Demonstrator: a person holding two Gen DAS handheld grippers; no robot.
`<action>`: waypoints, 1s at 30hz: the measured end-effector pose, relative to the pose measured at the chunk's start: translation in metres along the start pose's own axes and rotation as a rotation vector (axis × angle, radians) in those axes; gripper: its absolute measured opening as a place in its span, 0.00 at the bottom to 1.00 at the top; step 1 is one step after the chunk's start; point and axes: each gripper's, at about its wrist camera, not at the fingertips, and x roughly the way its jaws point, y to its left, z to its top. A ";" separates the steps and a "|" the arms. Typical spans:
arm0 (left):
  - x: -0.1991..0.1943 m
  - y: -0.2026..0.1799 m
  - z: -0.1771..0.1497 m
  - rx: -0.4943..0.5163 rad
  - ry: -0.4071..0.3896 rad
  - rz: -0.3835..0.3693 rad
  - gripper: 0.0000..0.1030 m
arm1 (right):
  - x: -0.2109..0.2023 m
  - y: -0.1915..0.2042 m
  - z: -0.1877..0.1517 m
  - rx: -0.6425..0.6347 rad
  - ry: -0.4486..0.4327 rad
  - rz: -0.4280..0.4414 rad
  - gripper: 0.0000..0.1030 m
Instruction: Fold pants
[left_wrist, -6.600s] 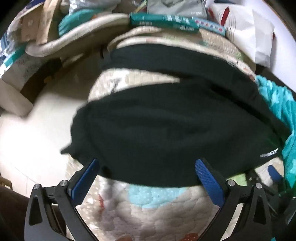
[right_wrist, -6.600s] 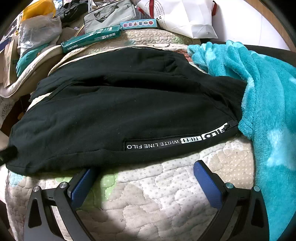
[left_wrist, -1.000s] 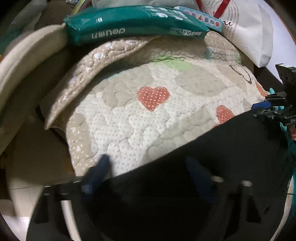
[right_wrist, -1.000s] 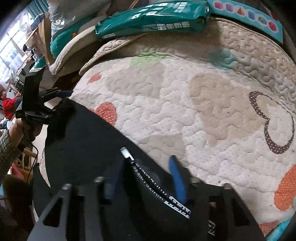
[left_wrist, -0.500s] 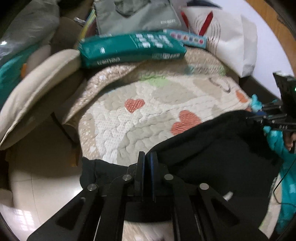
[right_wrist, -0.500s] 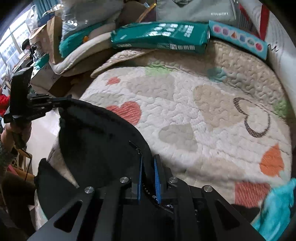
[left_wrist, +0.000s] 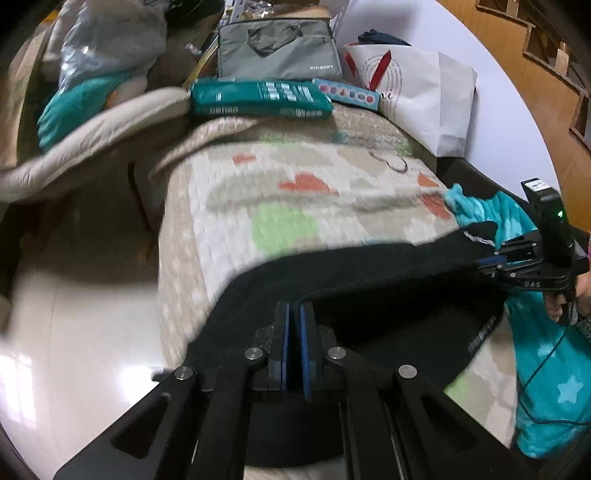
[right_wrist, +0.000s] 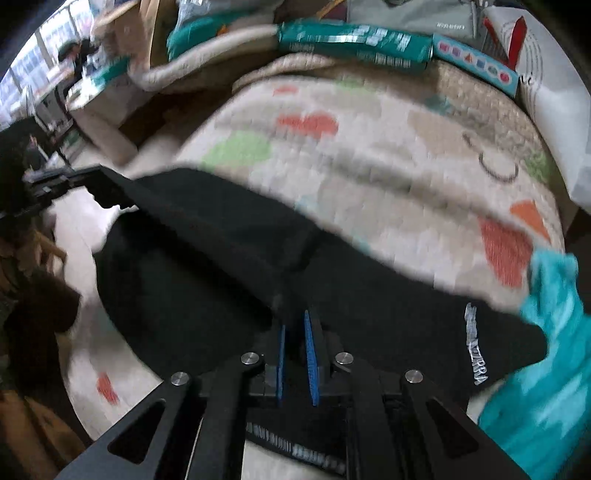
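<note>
The black pants (left_wrist: 369, 280) with white lettering lie doubled over on the near end of a quilted bed cover (left_wrist: 295, 199). My left gripper (left_wrist: 293, 314) is shut on the pants' folded edge at the left side. My right gripper (right_wrist: 295, 321) is shut on the same edge at the right side; the pants (right_wrist: 207, 258) stretch between the two. Each gripper shows in the other's view: the right one (left_wrist: 487, 264) at the right edge, the left one (right_wrist: 92, 181) at the left edge. Both views are motion-blurred.
A teal fleece blanket (left_wrist: 546, 369) hangs at the right of the bed. A green package (left_wrist: 258, 98), a grey bag (left_wrist: 277, 55) and a white paper bag (left_wrist: 424, 96) sit at the far end. Cushions (left_wrist: 92, 125) lie left; pale floor (left_wrist: 74, 332) below.
Both grippers, shut on the pants' edge, have pulled it back toward the near end of the bed. More quilt shows beyond the pants, and the fabric now lies lower and flatter.
</note>
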 end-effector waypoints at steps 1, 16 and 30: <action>0.000 -0.003 -0.009 -0.011 0.010 -0.005 0.05 | 0.003 0.002 -0.009 -0.003 0.021 -0.002 0.10; 0.004 -0.011 -0.090 -0.054 0.182 -0.019 0.06 | 0.026 0.012 -0.062 -0.033 0.208 0.018 0.25; -0.046 0.048 -0.017 -0.209 -0.126 0.028 0.58 | -0.059 -0.152 -0.059 0.609 -0.154 -0.015 0.51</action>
